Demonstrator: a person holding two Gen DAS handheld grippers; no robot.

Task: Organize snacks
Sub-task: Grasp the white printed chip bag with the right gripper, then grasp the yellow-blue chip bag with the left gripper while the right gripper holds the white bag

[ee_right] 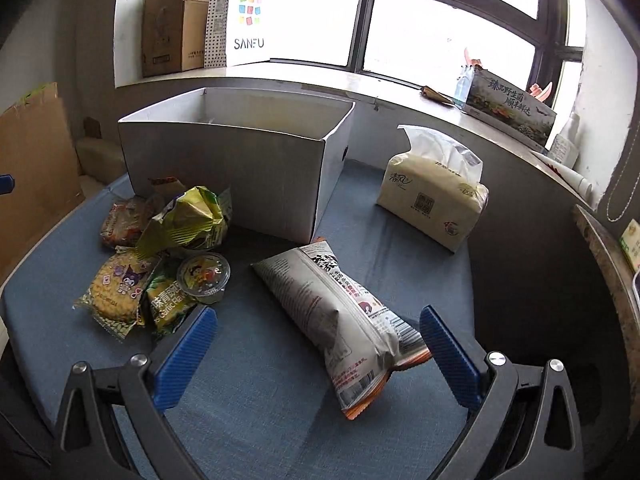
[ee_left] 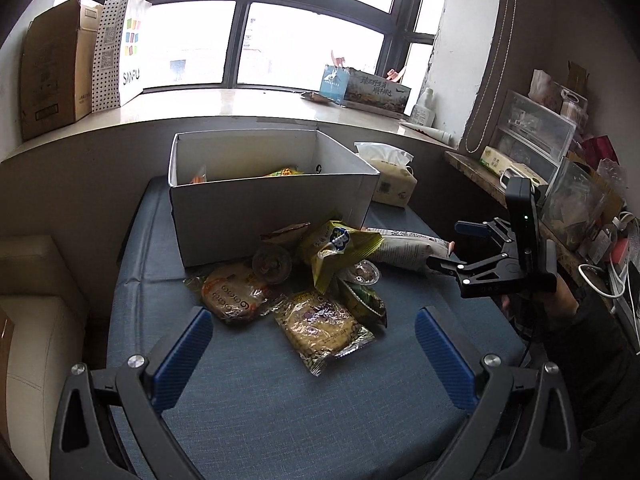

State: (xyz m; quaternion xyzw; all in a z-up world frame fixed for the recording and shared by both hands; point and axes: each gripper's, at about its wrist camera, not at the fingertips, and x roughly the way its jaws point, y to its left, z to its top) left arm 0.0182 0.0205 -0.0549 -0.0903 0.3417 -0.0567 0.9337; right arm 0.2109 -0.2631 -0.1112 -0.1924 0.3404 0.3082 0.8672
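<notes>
A white cardboard box (ee_left: 276, 204) stands on the blue table mat (ee_left: 280, 392); a few snack packets show inside it. In front of it lies a pile of snacks: two round biscuit packs (ee_left: 234, 296) (ee_left: 324, 326), a yellow-green crisp bag (ee_left: 334, 248), two jelly cups (ee_left: 272, 262) and a long white snack bag (ee_left: 408, 248). My left gripper (ee_left: 314, 344) is open and empty just short of the pile. My right gripper (ee_right: 318, 342) is open, with the white bag (ee_right: 340, 316) lying between its fingers. It also shows in the left wrist view (ee_left: 448, 246) at the right.
A tissue pack (ee_right: 434, 196) lies right of the box (ee_right: 240, 168). The windowsill behind holds cardboard boxes (ee_left: 52, 68), a SANFU paper bag (ee_right: 248, 20) and a printed carton (ee_right: 512, 104). A cluttered shelf (ee_left: 560, 176) runs along the right. A beige seat (ee_left: 28, 320) stands at the left.
</notes>
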